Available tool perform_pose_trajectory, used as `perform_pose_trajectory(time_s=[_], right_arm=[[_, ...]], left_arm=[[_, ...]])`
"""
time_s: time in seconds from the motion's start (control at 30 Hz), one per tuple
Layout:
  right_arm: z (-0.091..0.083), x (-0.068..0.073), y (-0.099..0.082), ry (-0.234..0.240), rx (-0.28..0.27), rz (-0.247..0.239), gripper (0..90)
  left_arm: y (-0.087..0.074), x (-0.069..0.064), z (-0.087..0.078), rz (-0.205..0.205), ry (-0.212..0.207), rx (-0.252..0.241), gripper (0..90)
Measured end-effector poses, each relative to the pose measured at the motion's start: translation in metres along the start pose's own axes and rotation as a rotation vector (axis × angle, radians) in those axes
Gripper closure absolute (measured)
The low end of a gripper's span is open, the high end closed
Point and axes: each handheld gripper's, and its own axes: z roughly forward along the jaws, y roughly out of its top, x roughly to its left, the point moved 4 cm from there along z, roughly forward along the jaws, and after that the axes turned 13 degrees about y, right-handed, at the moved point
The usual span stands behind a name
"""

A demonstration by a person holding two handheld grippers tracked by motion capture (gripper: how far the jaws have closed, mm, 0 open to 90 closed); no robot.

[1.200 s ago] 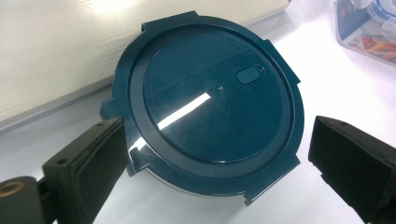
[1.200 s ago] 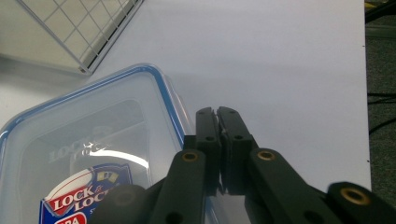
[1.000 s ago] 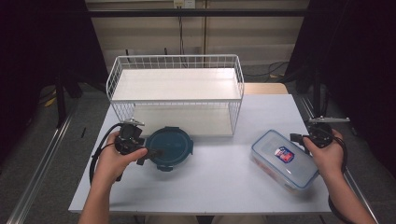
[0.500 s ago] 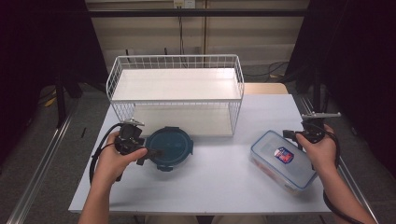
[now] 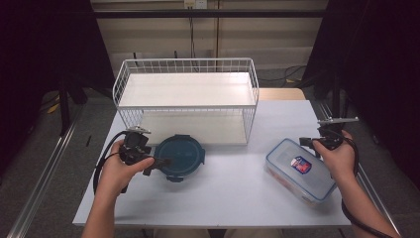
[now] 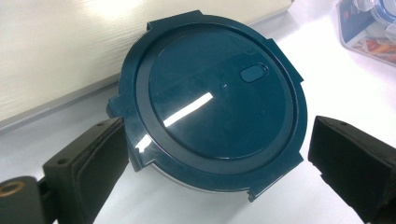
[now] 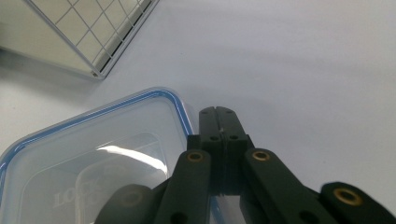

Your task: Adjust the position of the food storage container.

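**Mia:** What is the biggest thing here?

**Tom:** The white tabletop (image 5: 237,193). Next is the white wire rack (image 5: 187,101) at the far side. Then comes the clear box with the blue rim (image 5: 299,169), near and to the right. Then the round dark blue tub (image 5: 179,156), near and to the left, just in front of the rack.

**Mia:** What about the left gripper (image 6: 212,154)?

**Tom:** Its fingers (image 6: 100,158) are wide apart, one on each side of the round tub. They do not squeeze it yet.

**Mia:** What could go wrong there?

**Tom:** I think the lid has little tabs that stick out. If a finger lands on a tab, the tub could turn or slip out. A push from one side first could slide it into the rack.

**Mia:** And the right gripper (image 7: 219,116)?

**Tom:** Its fingers are pressed together with nothing between them. Their tips sit at the far right corner of the clear box.

**Mia:** Is that risky?

**Tom:** A bit. Closed fingers cannot grab. If they press down on that corner, the box might tip or scoot along the tabletop. It lies close to the near right edge, so a hard shove could send it off.
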Motion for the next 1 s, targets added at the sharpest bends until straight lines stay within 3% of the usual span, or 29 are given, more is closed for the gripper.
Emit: perform_pose_trajectory(time_s=[0.2, 0.23, 0.3, 0.43, 0.47, 0.5, 0.6, 0.77, 1.0], right_arm=[[0.004, -0.003, 0.002, 0.0, 0.018, 0.022, 90.0], [0.006, -0.005, 0.002, 0.004, 0.014, 0.017, 90.0], [0.008, -0.005, 0.002, 0.006, 0.018, 0.033, 90.0], [0.012, 0.0, 0.005, 0.034, 0.02, 0.038, 90.0], [0.012, 0.0, 0.005, 0.034, 0.02, 0.038, 90.0], [0.014, 0.004, 0.007, 0.032, 0.029, 0.033, 90.0], [0.016, 0.006, 0.008, 0.039, 0.024, 0.021, 90.0], [0.019, 0.011, 0.007, 0.075, 0.02, 0.02, 90.0], [0.018, 0.022, 0.005, 0.111, 0.027, -0.006, 90.0]], left_arm=[[0.0, 0.001, 0.001, 0.003, 0.002, 0.003, 4.9], [0.001, 0.001, 0.001, -0.019, 0.003, -0.007, 4.9], [0.0, 0.003, -0.001, -0.001, 0.005, -0.006, 4.9], [0.001, 0.007, -0.004, -0.013, 0.005, -0.018, 5.2], [0.001, 0.006, -0.004, -0.042, 0.011, -0.033, 5.2], [0.001, 0.009, -0.007, -0.022, 0.008, -0.024, 5.2], [0.002, 0.008, -0.008, -0.04, 0.008, -0.038, 5.2], [0.002, 0.006, -0.01, -0.03, 0.006, -0.04, 5.3], [0.003, -0.007, 0.0, 0.007, -0.005, -0.017, 5.4]])
